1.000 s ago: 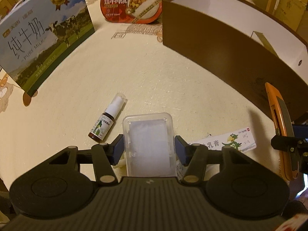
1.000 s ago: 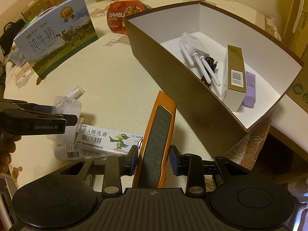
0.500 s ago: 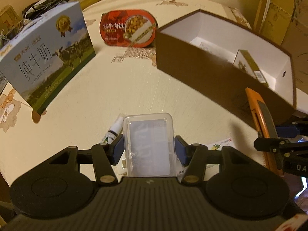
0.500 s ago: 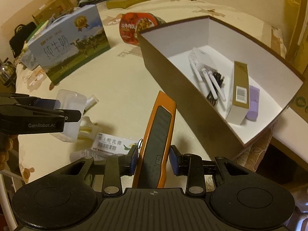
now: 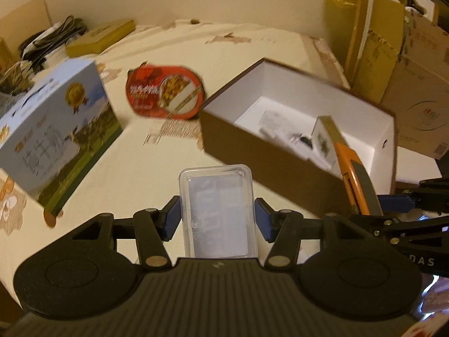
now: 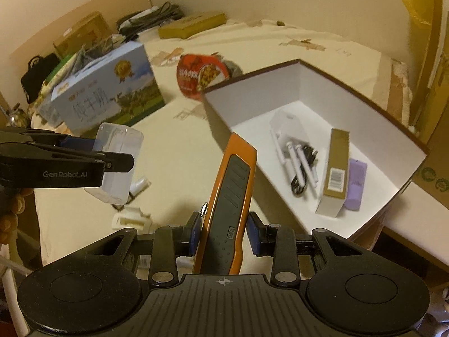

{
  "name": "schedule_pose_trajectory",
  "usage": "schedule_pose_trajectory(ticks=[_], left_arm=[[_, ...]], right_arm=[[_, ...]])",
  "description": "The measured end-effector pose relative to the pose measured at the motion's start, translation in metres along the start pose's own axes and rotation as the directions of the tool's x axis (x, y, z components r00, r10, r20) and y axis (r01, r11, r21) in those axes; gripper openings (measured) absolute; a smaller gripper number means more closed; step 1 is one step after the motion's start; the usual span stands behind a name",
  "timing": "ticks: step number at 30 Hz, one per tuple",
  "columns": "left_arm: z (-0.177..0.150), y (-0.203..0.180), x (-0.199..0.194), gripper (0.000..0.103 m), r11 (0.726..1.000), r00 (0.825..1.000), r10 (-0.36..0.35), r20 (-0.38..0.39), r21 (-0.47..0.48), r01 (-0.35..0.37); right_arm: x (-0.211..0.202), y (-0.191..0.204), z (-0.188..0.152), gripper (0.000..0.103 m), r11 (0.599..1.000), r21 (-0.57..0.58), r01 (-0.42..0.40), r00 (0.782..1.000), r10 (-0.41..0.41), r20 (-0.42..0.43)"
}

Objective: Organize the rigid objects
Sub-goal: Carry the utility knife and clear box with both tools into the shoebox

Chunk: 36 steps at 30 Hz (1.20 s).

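At the far left of the cream tablecloth stands a blue milk carton with a meadow and cows printed on its face, tilted in the fisheye view. Just right of it, further back, lies a red oval meal tray. Behind both, near the wall, sit a flat olive box and a tangle of dark cables.

In the middle, the left gripper is clamped on a clear plastic case, its blue pads pressing on the case's two long sides; the case is held clear of the cloth (the right wrist view shows it hanging in the air above a small white spray bottle and a white plastic part lying on the table).

Further right, the right gripper has its jaws closed tight on an orange utility knife, which points up and forward toward the near wall of the open brown box. Inside that white-lined box lie a white router with antennas, a black cable, a gold carton and, touching it on the right, a lilac tube.

Cardboard cartons stand beyond the table's right edge.
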<state>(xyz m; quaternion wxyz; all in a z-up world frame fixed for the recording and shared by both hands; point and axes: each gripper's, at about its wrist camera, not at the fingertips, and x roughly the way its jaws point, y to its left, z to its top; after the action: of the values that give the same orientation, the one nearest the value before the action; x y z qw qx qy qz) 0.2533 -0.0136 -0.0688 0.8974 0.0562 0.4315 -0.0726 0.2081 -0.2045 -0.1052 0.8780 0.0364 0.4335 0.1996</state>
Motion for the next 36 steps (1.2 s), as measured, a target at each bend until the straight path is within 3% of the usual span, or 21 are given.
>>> schedule_pose_trajectory(ticks=[8,17,28,36], left_arm=[[0.036,-0.032,-0.001,0.052,0.996,0.995,-0.083,0.054,0.046,0.080],[0.078,-0.069,0.026,0.052,0.984,0.983,-0.170,0.067,0.060,0.166],[0.113,-0.083,0.064,0.052,0.984,0.985,-0.166,0.046,0.074,0.163],[0.121,-0.078,0.108,0.052,0.986,0.993,-0.117,0.003,0.121,0.116]], right_arm=[[-0.015,-0.030,0.019,0.032,0.997,0.076,0.028,0.999,-0.031,0.039],[-0.027,-0.079,0.042,0.032,0.984,0.160,0.079,0.993,-0.092,0.077],[-0.008,-0.116,0.071,0.032,0.974,0.209,0.090,0.990,-0.110,0.086],[0.029,-0.114,0.081,0.032,0.966,0.237,0.102,0.992,-0.118,0.053]])
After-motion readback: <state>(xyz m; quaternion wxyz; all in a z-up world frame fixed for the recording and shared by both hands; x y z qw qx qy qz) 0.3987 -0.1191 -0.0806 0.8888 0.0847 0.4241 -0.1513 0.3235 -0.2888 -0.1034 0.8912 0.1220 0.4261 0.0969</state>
